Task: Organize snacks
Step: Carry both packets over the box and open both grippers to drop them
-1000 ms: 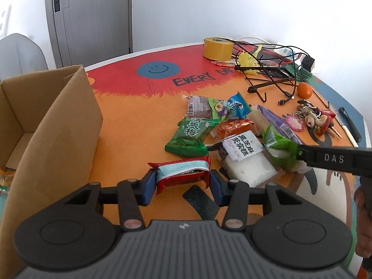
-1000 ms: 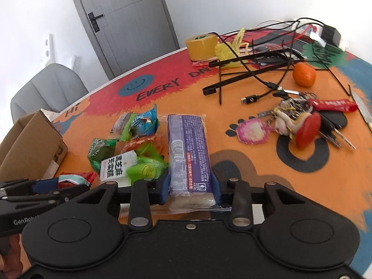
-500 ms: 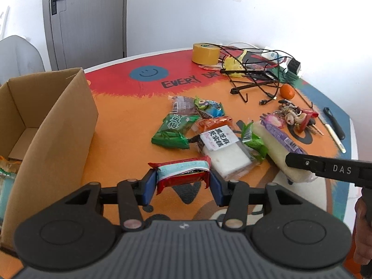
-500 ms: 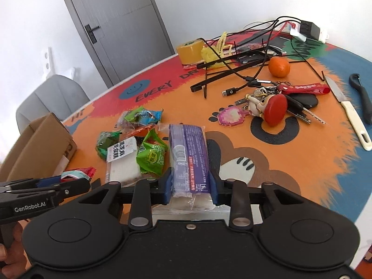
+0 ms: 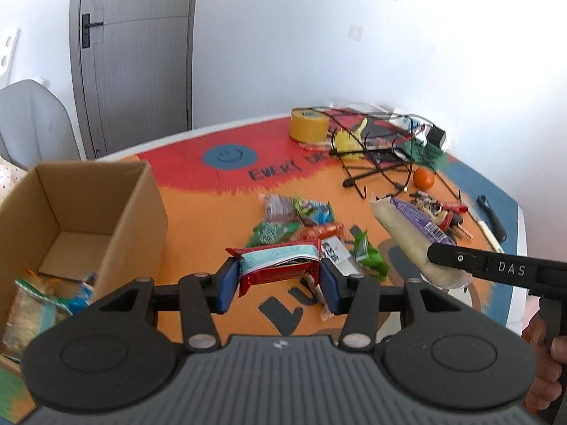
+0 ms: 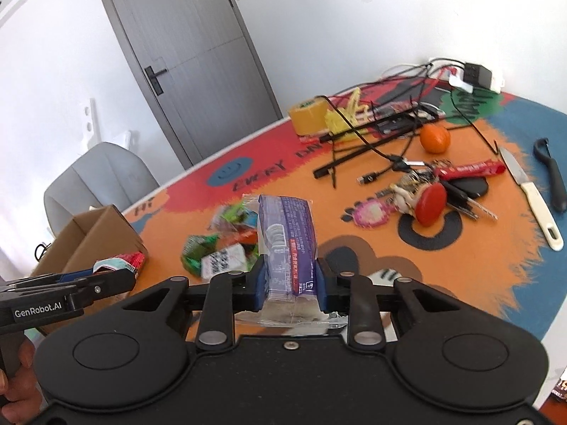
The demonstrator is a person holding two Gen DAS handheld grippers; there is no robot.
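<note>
My left gripper [image 5: 278, 285] is shut on a red and pale-blue snack packet [image 5: 280, 265], held above the table beside the open cardboard box [image 5: 117, 219]. My right gripper [image 6: 288, 283] grips a long purple-and-clear snack pack [image 6: 287, 237] that is lifted off the table; its jaws are still closing, pads pressing its sides. The same purple pack [image 5: 411, 233] shows at the right in the left wrist view. A pile of small snack packets [image 5: 304, 226] lies on the orange mat. The box holds a green and gold packet [image 5: 32, 311] at its near end.
A yellow tape roll [image 5: 307, 125], tangled black cables [image 5: 375, 156], an orange [image 6: 435, 138], keys with a red tag [image 6: 430, 198], a white-handled knife [image 6: 531, 198] and a black peeler [image 6: 553, 177] lie at the far and right side. A grey chair [image 6: 99, 184] stands behind the table.
Both grippers rose with their packets. The purple pack came up off the table and its sides were squeezed narrower. The box interior came into the left wrist view.
</note>
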